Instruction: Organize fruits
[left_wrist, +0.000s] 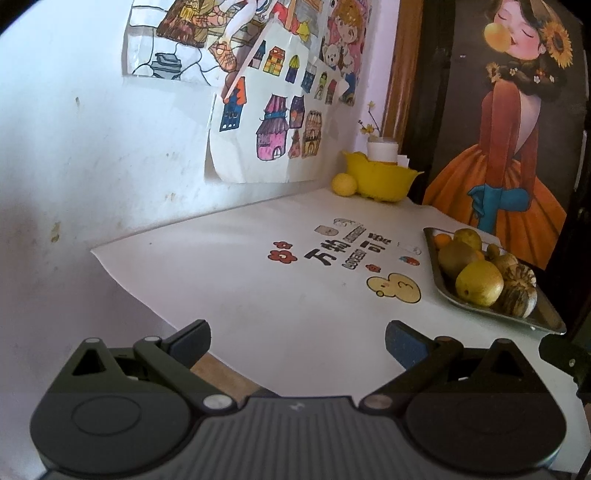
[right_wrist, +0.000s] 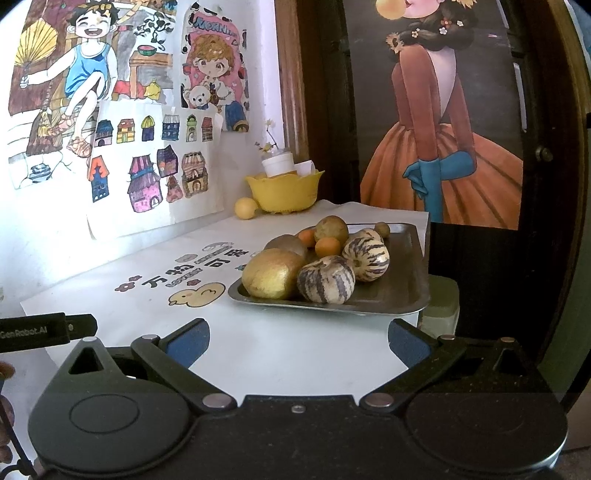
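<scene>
- Now your left tongs (left_wrist: 297, 341) and right tongs (right_wrist: 298, 341) both gape wide, holding nothing.
- Fruits (right_wrist: 317, 258) sit heaped on the tray (right_wrist: 402, 291), centre frame; one yellow ball (right_wrist: 245, 208) lies beside the bowl (right_wrist: 282, 192).
- Sorted or waiting: you can't tell.

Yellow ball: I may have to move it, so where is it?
In both views the yellow ball sits at the table's far edge by the wall, just left of the yellow bowl.

My left gripper (left_wrist: 297, 341) is matte black with a ribbed grey centre plate, silver pivot pins and blue-padded fingers (left_wrist: 400, 345). My right gripper (right_wrist: 298, 341) matches, its plate darker, perhaps from shadow. A side bar (right_wrist: 46, 329) reads "GenRobot.AI".
</scene>
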